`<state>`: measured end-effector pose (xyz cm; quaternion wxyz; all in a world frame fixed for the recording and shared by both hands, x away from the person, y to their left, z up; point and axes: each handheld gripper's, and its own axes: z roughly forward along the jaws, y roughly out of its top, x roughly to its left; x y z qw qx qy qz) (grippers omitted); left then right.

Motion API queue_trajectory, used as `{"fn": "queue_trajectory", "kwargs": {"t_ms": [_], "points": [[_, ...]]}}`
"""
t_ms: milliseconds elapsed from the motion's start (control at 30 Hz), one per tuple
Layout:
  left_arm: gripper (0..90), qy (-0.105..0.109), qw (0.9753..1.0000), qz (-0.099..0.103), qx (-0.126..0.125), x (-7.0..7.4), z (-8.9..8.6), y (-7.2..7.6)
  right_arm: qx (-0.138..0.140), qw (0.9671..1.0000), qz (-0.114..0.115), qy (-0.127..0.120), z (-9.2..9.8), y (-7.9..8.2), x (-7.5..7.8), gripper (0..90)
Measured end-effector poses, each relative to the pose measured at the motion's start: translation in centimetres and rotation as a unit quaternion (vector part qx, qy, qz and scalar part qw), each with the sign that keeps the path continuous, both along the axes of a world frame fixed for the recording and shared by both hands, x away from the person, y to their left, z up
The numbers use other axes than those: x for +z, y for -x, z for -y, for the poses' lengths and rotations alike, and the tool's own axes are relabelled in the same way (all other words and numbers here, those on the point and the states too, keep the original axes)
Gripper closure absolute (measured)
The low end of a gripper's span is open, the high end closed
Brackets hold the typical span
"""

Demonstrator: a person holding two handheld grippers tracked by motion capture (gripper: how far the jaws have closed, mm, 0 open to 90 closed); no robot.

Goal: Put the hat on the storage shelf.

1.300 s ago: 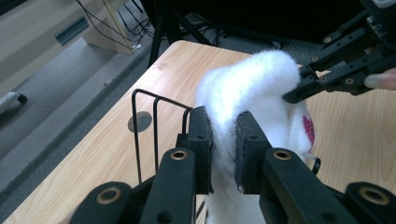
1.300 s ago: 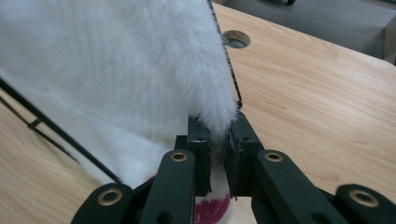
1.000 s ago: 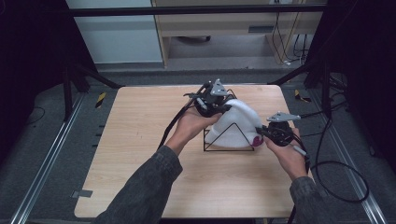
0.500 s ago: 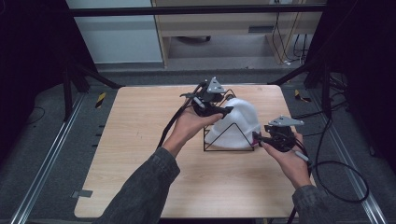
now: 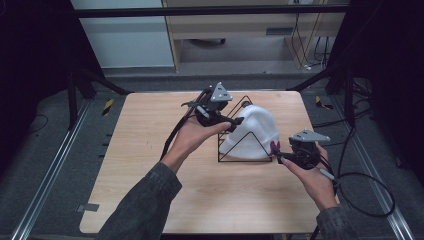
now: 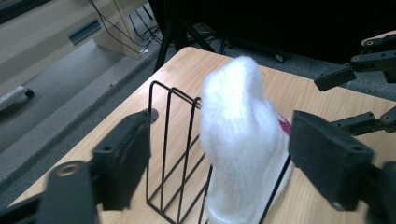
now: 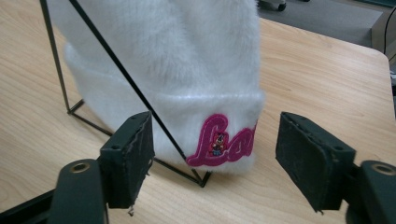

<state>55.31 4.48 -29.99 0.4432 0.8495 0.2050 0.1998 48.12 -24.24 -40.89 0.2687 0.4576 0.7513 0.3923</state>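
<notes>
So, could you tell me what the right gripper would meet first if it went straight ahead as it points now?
Probably the white hat's folded cuff with the pink lettering, or the black wire rack in front of it; depth is unclear. The right gripper is open.

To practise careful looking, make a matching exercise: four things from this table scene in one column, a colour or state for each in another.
1. beanie
2. wire rack
3. lettering patch
4. left gripper

a. pink
b. black, triangular
c. jaws open
d. fluffy white, draped over the rack

Pairs: 1-d, 2-b, 3-a, 4-c
</notes>
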Motion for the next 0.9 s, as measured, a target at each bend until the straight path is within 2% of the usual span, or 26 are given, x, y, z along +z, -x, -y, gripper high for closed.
{"fn": "queue_trajectory", "kwargs": {"t_ms": [33,167,300,400,567,633,700,800,900], "points": [[13.1,0.000,1.0000,-0.006,-0.002,-0.2,-0.2,0.2,0.001,1.0000,-0.003,-0.001,0.0,0.3,-0.1,24.3],[8.0,0.001,0.9999,-0.013,-0.002,-0.6,-1.1,0.7,0.002,0.9999,-0.010,-0.003,-0.2,0.7,-0.5,20.5],[7.3,0.008,0.9998,-0.017,0.008,-1.0,-2.2,1.0,0.000,0.9999,-0.016,-0.004,-0.6,1.2,-0.8,16.3],[6.4,0.006,0.9998,-0.018,0.009,-1.6,-3.4,1.6,0.016,0.9998,-0.014,-0.002,-1.0,2.1,-1.1,13.6],[5.9,0.004,0.9995,-0.027,0.013,-2.6,-4.9,2.5,0.034,0.9992,-0.022,-0.001,-1.8,3.3,-1.6,16.4],[6.0,-0.005,0.9993,-0.031,0.018,-3.4,-5.9,3.3,0.044,0.9987,-0.025,0.004,-2.5,3.9,-2.0,18.0],[6.0,-0.009,0.9993,-0.031,0.018,-3.7,-6.3,3.6,0.048,0.9985,-0.026,0.006,-2.7,4.1,-2.1,19.1],[6.0,-0.010,0.9992,-0.032,0.020,-4.7,-7.8,4.7,0.056,0.9979,-0.031,0.004,-3.3,4.5,-2.5,22.9],[6.0,-0.010,0.9991,-0.034,0.024,-5.4,-8.7,5.2,0.065,0.9973,-0.035,0.002,-3.8,4.7,-2.8,23.9]]}}
